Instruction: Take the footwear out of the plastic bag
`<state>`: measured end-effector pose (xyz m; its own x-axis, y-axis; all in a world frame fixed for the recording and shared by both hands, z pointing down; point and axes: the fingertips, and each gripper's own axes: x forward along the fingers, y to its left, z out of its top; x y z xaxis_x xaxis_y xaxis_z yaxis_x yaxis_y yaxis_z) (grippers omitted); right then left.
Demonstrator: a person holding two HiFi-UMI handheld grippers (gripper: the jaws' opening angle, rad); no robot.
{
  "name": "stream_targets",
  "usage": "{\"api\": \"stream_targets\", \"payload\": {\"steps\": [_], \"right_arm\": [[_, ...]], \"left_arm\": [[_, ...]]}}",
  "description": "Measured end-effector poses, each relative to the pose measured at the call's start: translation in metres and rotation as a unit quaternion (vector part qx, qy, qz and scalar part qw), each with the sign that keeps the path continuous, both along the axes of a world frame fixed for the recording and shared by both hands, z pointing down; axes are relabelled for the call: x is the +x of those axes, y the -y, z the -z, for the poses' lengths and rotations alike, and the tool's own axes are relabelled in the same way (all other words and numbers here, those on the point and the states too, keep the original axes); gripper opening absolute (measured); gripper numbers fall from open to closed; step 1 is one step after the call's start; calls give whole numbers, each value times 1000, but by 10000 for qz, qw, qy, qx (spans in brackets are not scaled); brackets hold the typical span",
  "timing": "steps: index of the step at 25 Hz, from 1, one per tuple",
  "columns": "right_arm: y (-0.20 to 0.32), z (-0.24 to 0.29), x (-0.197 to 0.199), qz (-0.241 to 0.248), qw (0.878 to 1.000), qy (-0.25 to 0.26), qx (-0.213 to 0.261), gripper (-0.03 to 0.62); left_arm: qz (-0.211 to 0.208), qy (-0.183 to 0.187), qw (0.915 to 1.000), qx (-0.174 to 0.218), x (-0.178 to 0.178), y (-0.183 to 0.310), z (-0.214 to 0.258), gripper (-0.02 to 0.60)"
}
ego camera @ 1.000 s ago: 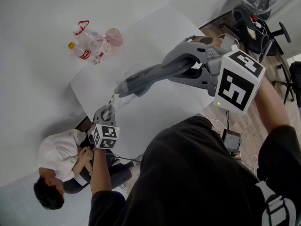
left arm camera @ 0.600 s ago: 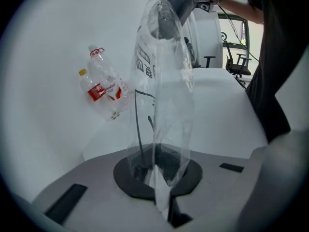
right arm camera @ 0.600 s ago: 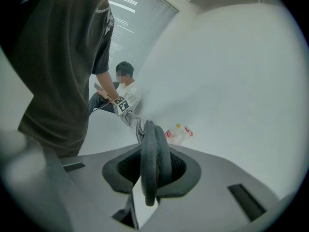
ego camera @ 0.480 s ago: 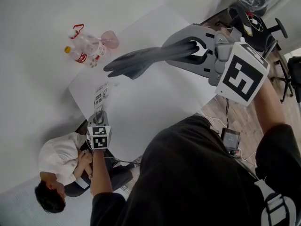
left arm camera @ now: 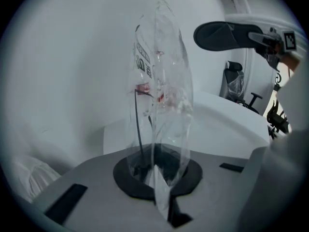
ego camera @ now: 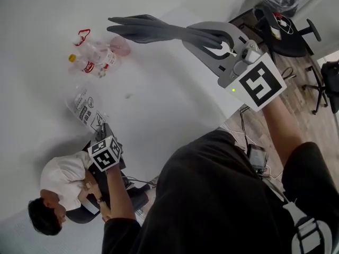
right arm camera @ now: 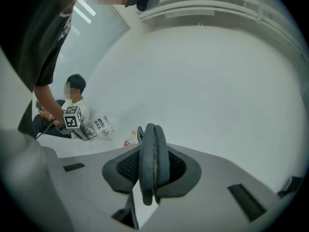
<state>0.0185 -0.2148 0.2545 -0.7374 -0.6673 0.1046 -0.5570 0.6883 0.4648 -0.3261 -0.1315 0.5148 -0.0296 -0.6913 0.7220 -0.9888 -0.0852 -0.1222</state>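
A pair of dark grey flat slippers [ego camera: 143, 28] sticks out level over the white table [ego camera: 175, 105], clear of the bag. My right gripper [ego camera: 214, 41] is shut on their heel end. In the right gripper view the two soles [right arm camera: 153, 153] stand pressed together between the jaws of that gripper [right arm camera: 153, 173]. The clear printed plastic bag [ego camera: 85, 110] hangs limp at the table's left edge, and nothing shows inside it. My left gripper [ego camera: 101, 136] is shut on its near edge. In the left gripper view the bag [left arm camera: 161, 81] rises from the closed jaws of that gripper [left arm camera: 155, 170], with the slippers [left arm camera: 224, 35] at the upper right.
Two clear bottles with red labels [ego camera: 92, 57] and a pink cup [ego camera: 126, 44] stand at the table's far left. A seated person [ego camera: 58, 189] is below the table's left edge. Office chairs [ego camera: 288, 28] and cables lie on the wooden floor at the right.
The slippers have come fully out of the bag and been swung up and toward the far side of the table by my right gripper. My left gripper drew the emptied bag back to the left edge.
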Motion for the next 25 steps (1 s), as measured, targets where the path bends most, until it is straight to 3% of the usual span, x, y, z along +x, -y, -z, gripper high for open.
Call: {"api": "stream_targets", "payload": {"steps": [5, 12, 25], "right_arm": [[-4, -48, 0, -247, 9978, 246, -560, 81], [-11, -103, 21, -796, 9872, 554, -1266, 81], [-13, -116, 25, -778, 9855, 519, -1418, 81]], "left_arm": [[129, -365, 9991, 173, 33, 2, 3, 23], [-78, -752, 9970, -176, 85, -15, -31, 23], [-356, -816, 9952, -394, 108, -26, -45, 23]]}}
